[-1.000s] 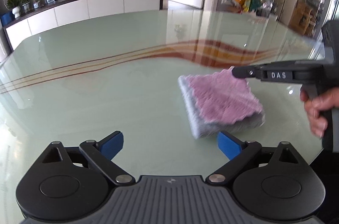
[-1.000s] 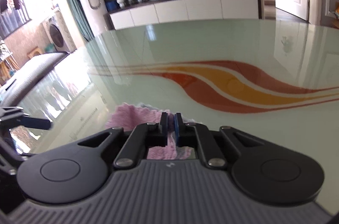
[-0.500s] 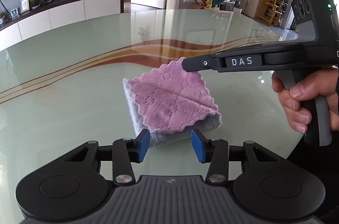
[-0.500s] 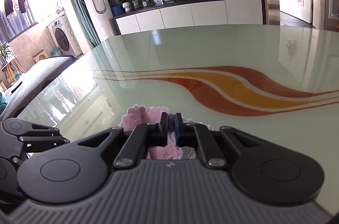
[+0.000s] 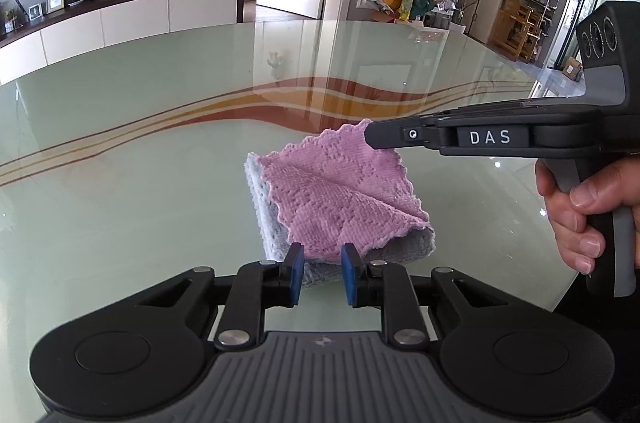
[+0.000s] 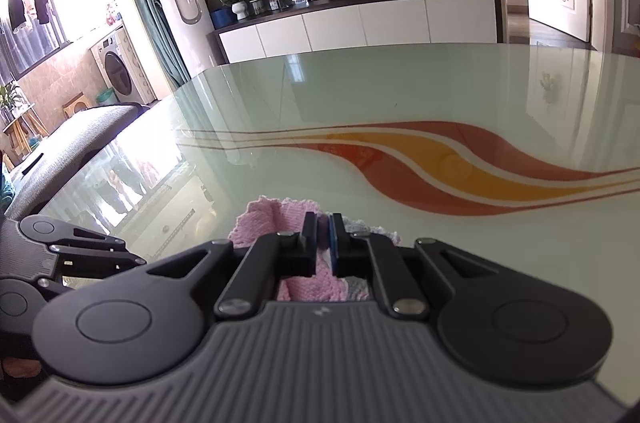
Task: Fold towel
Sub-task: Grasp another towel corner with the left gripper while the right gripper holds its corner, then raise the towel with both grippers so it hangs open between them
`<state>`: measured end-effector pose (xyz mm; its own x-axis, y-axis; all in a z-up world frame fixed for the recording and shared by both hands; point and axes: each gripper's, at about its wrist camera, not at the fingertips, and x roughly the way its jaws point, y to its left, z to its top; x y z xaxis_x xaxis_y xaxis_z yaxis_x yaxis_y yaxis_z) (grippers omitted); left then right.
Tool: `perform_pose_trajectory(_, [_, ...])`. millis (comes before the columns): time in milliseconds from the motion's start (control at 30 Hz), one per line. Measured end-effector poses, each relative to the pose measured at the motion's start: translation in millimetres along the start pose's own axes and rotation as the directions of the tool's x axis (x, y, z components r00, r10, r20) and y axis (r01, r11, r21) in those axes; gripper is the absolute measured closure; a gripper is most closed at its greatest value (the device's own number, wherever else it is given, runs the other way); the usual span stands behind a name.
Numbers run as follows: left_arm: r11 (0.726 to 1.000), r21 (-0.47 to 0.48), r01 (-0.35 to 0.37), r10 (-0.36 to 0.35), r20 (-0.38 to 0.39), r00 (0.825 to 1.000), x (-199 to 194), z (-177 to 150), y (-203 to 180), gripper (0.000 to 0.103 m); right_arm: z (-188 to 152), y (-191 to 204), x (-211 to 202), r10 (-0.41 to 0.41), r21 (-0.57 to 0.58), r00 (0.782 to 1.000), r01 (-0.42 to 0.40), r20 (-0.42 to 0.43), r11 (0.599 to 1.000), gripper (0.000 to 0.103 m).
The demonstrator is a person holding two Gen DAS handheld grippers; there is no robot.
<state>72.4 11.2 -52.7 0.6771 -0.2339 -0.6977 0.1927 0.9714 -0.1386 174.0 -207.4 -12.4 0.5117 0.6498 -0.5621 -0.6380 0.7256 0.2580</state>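
A folded towel [image 5: 340, 199], pink on top and grey-blue beneath, lies on the glass table [image 5: 140, 159]. My right gripper [image 6: 322, 239] is shut on the towel's far pink corner [image 6: 280, 223] and lifts it slightly; it shows from the side in the left wrist view [image 5: 370, 137]. My left gripper [image 5: 320, 273] is partly closed, its blue pads either side of the towel's near edge, with a gap still between them.
The round table's edge [image 5: 560, 299] curves close on the right, by the hand holding the right gripper. A red and orange swirl pattern [image 6: 440, 167] runs across the glass. A sofa [image 6: 60, 143] and a TV cabinet [image 6: 360, 23] stand beyond the table.
My left gripper moved in to the towel's near edge and narrowed from wide open to a small gap. My right gripper kept its hold on the far corner.
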Motion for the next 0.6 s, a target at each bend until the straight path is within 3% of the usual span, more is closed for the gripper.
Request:
perform_pose_trajectory(33, [1.0, -0.006, 0.008, -0.008, 0.0, 1.0, 0.7, 0.2, 0.6, 0.099, 0.0, -0.1, 0.3, -0.001, 0.001, 1.0, 0.001, -0.001, 1.0, 0.097])
perform_pose_trajectory(100, [1.0, -0.016, 0.019, -0.019, 0.006, 1.0, 1.0, 0.2, 2.3, 0.101, -0.4, 0.4, 1.3, -0.002, -0.003, 1.0, 0.002, -0.005, 1.0, 0.097])
perform_pose_trajectory(400, [1.0, 0.016, 0.019, -0.019, 0.043, 0.999, -11.2, 4.0, 2.1, 0.103, 2.8, -1.7, -5.1, -0.008, 0.0, 1.0, 0.008, 0.01, 1.0, 0.097])
perform_pose_trajectory(600, [0.997, 0.049, -0.052, 0.047, 0.098, 0.994, -41.6, 13.2, 9.6, 0.103, 11.6, -4.0, -23.1, -0.017, 0.011, 0.997, 0.016, 0.072, 1.0, 0.097])
